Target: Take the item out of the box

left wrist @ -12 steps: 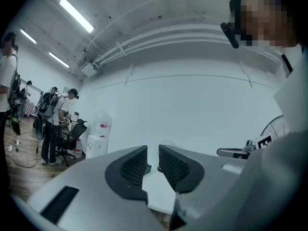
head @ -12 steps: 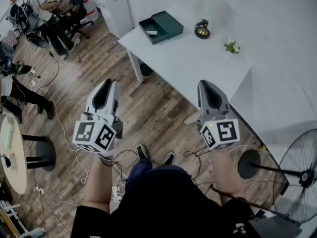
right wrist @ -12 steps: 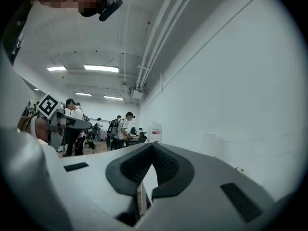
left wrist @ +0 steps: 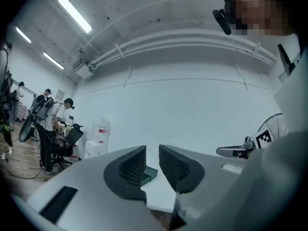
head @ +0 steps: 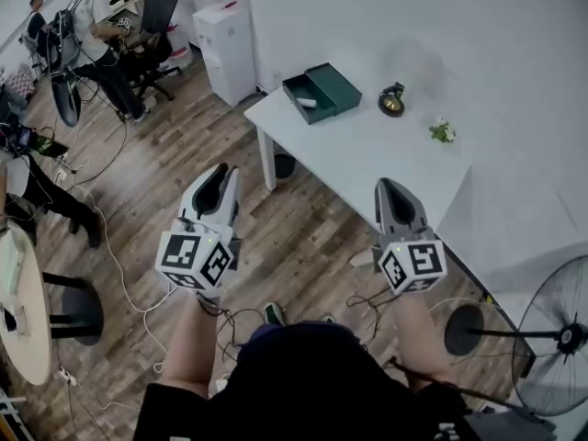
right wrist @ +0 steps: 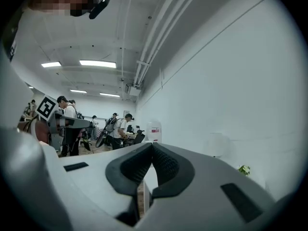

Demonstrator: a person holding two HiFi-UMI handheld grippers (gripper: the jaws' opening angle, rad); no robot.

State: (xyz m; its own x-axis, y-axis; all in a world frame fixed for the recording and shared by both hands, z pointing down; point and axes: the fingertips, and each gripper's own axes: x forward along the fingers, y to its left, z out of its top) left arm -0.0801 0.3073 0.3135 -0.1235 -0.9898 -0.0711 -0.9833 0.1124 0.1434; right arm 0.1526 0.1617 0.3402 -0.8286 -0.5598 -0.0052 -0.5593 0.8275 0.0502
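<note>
An open dark green box (head: 321,92) lies at the far left corner of the white table (head: 367,159), with a small white item (head: 306,103) inside it. My left gripper (head: 219,178) and right gripper (head: 390,191) hang side by side over the wooden floor, short of the table's near edge. Both are shut and hold nothing. In the left gripper view the left gripper (left wrist: 152,150) points at the table, and the box (left wrist: 148,174) shows low between its fingers. The right gripper (right wrist: 152,146) has its tips together and points along the wall.
On the table stand a small dark and gold object (head: 392,101) and a little plant (head: 443,132). A white cabinet (head: 228,49) is beyond the table's left end. A floor fan (head: 559,340) stands at lower right, and a round table (head: 20,292) at the left. People sit at desks (head: 92,26) far left.
The view has shifted, so the table and box now sit lower and nearer in the head view. Both grippers stay shut and side by side, slightly further right.
</note>
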